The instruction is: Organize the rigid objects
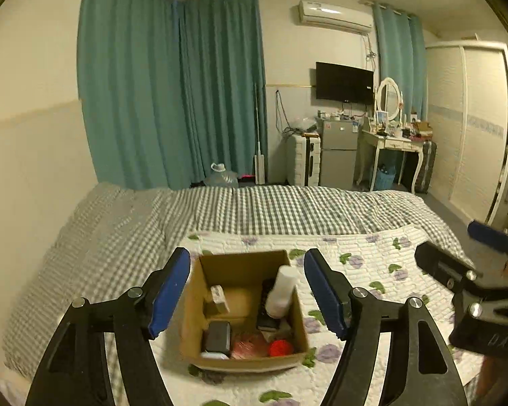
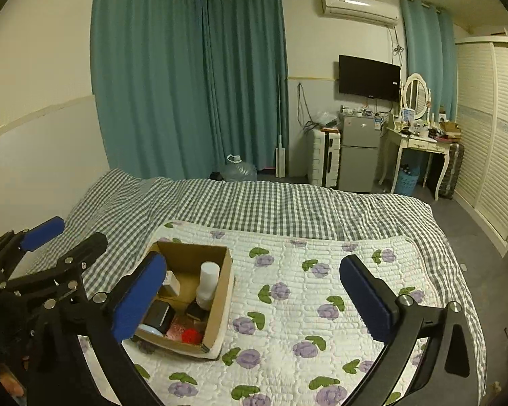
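An open cardboard box [image 1: 242,270] sits on a floral quilt [image 1: 355,270] on the bed; it also shows in the right wrist view [image 2: 220,291]. Inside are a white bottle [image 1: 281,291], a black case [image 1: 217,336], a small tan block [image 1: 219,299], a red ball [image 1: 280,348] and a pink item [image 1: 249,348]. My left gripper [image 1: 247,296] is open and empty, above the box with a finger on each side. My right gripper [image 2: 254,299] is open and empty, to the right of the box over the quilt.
A grey checked blanket [image 2: 254,203] covers the far part of the bed. Beyond it are teal curtains [image 2: 186,67], a water jug [image 2: 238,169], a white suitcase [image 2: 325,155], a small fridge [image 2: 359,155], a dressing table [image 2: 420,145] and a wardrobe [image 2: 491,135].
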The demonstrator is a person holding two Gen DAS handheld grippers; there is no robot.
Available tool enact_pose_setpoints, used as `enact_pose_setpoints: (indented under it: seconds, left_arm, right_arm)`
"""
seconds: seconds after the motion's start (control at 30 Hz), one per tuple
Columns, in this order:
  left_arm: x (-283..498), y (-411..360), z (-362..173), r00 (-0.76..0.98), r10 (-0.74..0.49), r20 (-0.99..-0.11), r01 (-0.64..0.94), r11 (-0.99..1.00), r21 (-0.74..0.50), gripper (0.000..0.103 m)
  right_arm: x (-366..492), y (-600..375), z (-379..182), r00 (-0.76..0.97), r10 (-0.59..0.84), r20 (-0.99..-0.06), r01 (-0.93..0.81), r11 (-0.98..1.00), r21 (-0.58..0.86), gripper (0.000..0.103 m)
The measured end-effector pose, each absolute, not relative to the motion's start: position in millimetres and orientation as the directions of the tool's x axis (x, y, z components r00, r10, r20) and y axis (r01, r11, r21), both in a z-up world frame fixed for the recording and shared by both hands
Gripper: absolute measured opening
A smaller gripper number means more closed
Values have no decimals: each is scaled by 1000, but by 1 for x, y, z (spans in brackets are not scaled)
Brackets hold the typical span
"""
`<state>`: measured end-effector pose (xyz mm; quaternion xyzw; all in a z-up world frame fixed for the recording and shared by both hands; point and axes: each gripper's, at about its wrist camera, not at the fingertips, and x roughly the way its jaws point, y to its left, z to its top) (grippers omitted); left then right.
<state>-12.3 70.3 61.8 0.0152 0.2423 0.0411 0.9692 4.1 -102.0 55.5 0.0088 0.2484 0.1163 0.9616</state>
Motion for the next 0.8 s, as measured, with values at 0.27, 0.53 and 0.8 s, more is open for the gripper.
enact_pose_setpoints:
  seconds: [0.27, 0.53, 0.8]
  left_arm:
    - [-24, 65, 30, 859, 99, -503, -68, 995, 80, 73]
    - [-28, 63, 25, 845, 71, -531, -39, 997, 72, 73]
    - [-29, 62, 23, 838, 63, -542, -35, 998, 61, 73]
  right_arm:
    - [-4, -112, 32, 846, 214, -489, -189, 977, 101, 103]
    - [1, -115, 8, 818, 210, -536, -171, 978, 121, 103]
    - [2, -114, 6, 812, 211, -544, -170, 978, 124, 103]
